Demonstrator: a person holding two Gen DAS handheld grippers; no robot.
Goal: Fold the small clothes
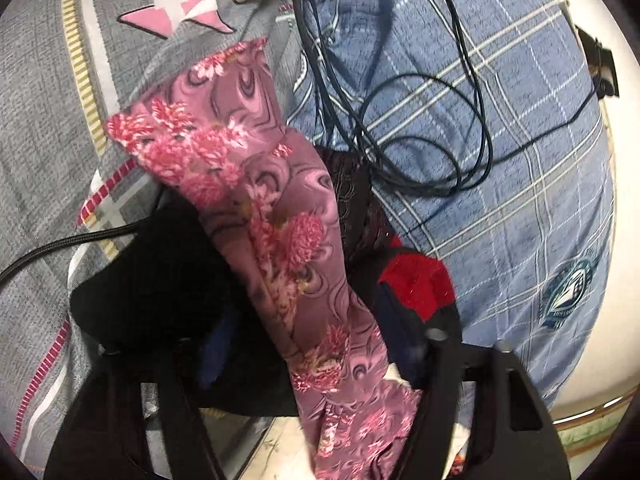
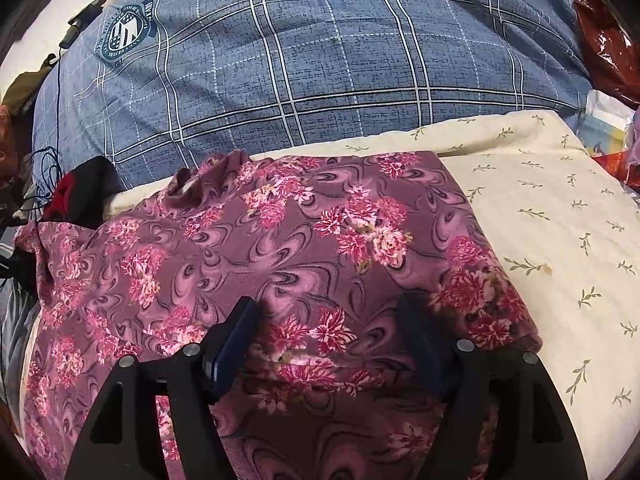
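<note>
In the left wrist view, a strip of the floral garment is being pinched, seemingly, by the left gripper above the grey quilt.

In the right wrist view, the garment is being spread on the cream pillow; the right gripper is being held wide apart over its near edge. A fold-over is being prepared.

no text can be read for certain. ahead of the right gripper, up and to its left, the blue checked cover bears a round crest badge with a ring of lettering too small and blurred to make out.
</note>
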